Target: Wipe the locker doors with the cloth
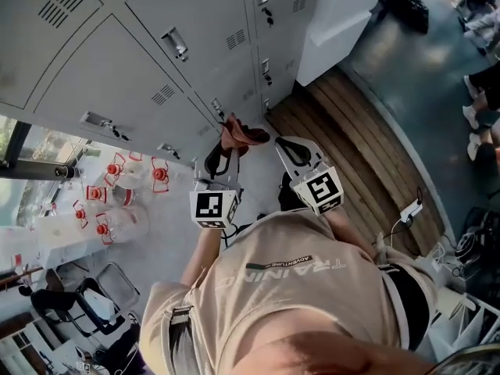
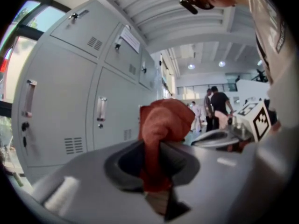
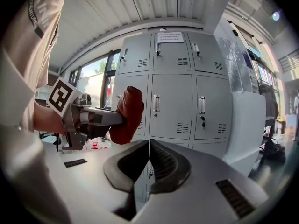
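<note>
Left gripper: My left gripper (image 2: 152,160) is squeezed tight on the red cloth (image 2: 163,120). The cloth sticks out past the tips in a puffy bunch.
Right gripper: My right gripper (image 3: 149,148) is pinched closed with nothing in it. It hangs just beside the left one.
Where the cloth is: It is up in the air, near the grey locker doors (image 3: 173,106). I think it is not pressing on any door yet.
Step now: I think the job is to bring the cloth to a door and start rubbing.
How to do it well: I should hold the squeeze tight so the cloth cannot slip out. I should push the soft bunch flat on the door, not the hard tips. Long rows from the top down should miss no spots.
Tricky bits: I should go slowly round each handle (image 3: 156,102) and the little slits, so the cloth does not snag.
Right gripper's job: It should stay back, so it does not bump a door.
</note>
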Demonstrator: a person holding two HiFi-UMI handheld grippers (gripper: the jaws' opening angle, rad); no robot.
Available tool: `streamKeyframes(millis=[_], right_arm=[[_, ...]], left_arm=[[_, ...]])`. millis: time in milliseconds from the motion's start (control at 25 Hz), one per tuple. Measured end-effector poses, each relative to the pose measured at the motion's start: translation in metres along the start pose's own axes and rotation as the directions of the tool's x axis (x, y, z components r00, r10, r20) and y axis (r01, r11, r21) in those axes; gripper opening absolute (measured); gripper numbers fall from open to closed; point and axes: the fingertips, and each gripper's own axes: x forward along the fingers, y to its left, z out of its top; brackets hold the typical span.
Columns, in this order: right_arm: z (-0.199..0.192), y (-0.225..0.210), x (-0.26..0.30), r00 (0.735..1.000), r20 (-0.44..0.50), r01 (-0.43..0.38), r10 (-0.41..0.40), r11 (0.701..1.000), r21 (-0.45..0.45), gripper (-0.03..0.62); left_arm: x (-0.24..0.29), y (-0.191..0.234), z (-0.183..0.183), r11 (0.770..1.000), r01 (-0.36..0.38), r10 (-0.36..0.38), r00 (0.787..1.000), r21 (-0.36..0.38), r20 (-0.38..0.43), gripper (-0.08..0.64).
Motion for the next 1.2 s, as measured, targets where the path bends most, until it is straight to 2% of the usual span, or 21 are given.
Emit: streamKeyframes(millis=[240,480,640,800,1000,1120,1200], right_arm=[[0.031,-0.066,0.043,0.992,0.081,-0.098,0.098,0.995,0.001,0.015],[0.041,-0.121,0.087,0.976,0.097,-0.195,0.195,0.981,-0.013,0.015],[0.049,-0.136,0.113,0.961,0.111,-0.252,0.252,0.968,-0.016,0.015],[0.061,-0.133,0.137,0.945,0.126,-0.303,0.303,0.953,-0.019,0.015],[0.077,-0.118,0.164,0.936,0.131,-0.322,0.326,0.945,-0.054,0.015],[0.088,-0.111,0.172,0.938,0.129,-0.315,0.323,0.946,-0.08,0.015],[0.093,-0.11,0.179,0.938,0.128,-0.311,0.321,0.946,-0.093,0.015]], left_arm=[[0.058,0.017,0.037,0.994,-0.096,0.096,0.995,0.057,0.011,0.083],[0.109,0.04,0.052,0.971,-0.226,0.224,0.974,0.083,0.026,0.083],[0.127,0.054,0.058,0.952,-0.283,0.283,0.959,0.113,0.013,0.083],[0.138,0.07,0.066,0.947,-0.287,0.29,0.957,0.143,0.001,0.083],[0.146,0.108,0.098,0.917,-0.286,0.298,0.955,0.277,0.0,0.083],[0.146,0.129,0.123,0.887,-0.278,0.309,0.95,0.369,-0.028,0.083],[0.145,0.141,0.137,0.854,-0.266,0.322,0.945,0.447,-0.053,0.083]])
